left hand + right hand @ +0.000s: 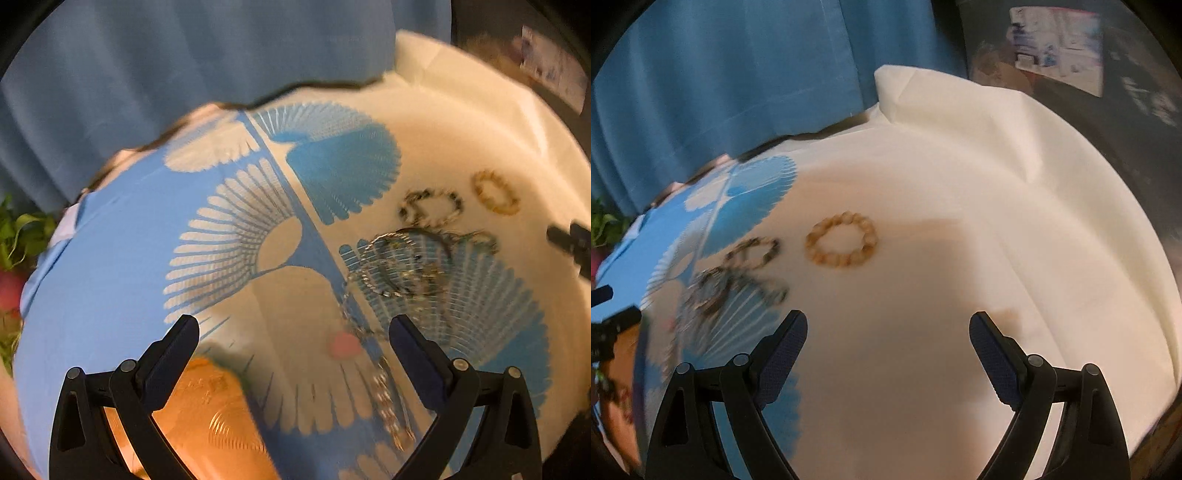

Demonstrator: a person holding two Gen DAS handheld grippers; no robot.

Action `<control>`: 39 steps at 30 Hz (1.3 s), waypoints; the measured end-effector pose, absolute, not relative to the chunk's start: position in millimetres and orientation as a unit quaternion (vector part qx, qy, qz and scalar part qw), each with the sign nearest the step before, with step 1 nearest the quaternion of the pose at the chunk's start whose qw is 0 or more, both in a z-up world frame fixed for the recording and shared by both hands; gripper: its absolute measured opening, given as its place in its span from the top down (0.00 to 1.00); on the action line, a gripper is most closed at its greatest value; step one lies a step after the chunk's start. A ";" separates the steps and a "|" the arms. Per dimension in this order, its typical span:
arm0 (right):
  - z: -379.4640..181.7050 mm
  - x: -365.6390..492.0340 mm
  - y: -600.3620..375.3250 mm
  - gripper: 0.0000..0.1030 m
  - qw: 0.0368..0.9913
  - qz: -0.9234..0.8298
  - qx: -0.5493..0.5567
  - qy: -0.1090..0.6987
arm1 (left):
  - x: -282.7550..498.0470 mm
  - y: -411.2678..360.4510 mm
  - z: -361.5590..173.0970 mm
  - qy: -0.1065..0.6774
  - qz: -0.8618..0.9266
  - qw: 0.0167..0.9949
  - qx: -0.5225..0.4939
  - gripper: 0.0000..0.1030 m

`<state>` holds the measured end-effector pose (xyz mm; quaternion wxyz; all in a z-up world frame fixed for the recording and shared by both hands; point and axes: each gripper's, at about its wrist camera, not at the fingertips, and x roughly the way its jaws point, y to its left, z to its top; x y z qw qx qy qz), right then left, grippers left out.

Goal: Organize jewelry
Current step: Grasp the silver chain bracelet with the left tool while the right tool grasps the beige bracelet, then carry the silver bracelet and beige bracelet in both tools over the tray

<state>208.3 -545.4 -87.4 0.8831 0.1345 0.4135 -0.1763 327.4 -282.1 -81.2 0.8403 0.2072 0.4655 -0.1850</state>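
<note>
- Left wrist view, bottom of the frame: the left gripper [293, 328] has its two dark fingers spread wide, with nothing between them.
- Lower left, under its left finger, lies an orange box [207, 421] with a faint gold print.
- Between and just above the fingertips sits a small pink piece [343, 345], too blurred to name, beside a silver chain [388, 398] that trails toward the lower right.
- Right of centre, a tangle of metal chains and hoops [402, 266] rests on the blue-and-cream patterned cloth [122, 258].
- Above it lie a dark-and-light beaded bracelet [430, 206] and, just to its right, an amber beaded bracelet [496, 192], apart from each other.
- Top of the frame: a blue curtain [184, 74].
- Right wrist view, bottom: the right gripper [888, 323] is also wide apart and empty, over a plain cream cloth [960, 240].
- Centre: the amber bracelet [842, 240] lies flat and alone; the darker bracelet [753, 251] and the tangle [720, 291] sit at its left.
- Left edge: a dark part [609, 325], probably the other gripper.
</note>
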 end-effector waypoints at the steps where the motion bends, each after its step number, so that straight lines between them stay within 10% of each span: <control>1: -92.3 219.0 -550.2 0.13 0.882 -0.175 0.133 0.417 | 331.9 -284.4 -87.0 0.467 -0.186 0.838 0.212 0.01; 27: -123.4 311.9 -570.5 0.02 0.879 -0.158 0.083 0.443 | 362.3 -291.9 -111.1 0.524 -0.237 0.803 0.154 0.25; 31: -121.8 313.0 -560.0 0.19 0.885 -0.142 0.062 0.439 | 345.6 -308.7 -103.8 0.506 -0.272 0.796 0.191 0.93; 35: -116.8 306.9 -538.9 0.81 0.897 -0.112 0.032 0.428 | 337.1 -316.9 -103.9 0.497 -0.258 0.802 0.209 0.95; 39: -107.8 292.5 -523.6 0.87 0.894 -0.098 0.034 0.437 | 325.9 -304.0 -83.7 0.496 -0.272 0.805 0.182 0.95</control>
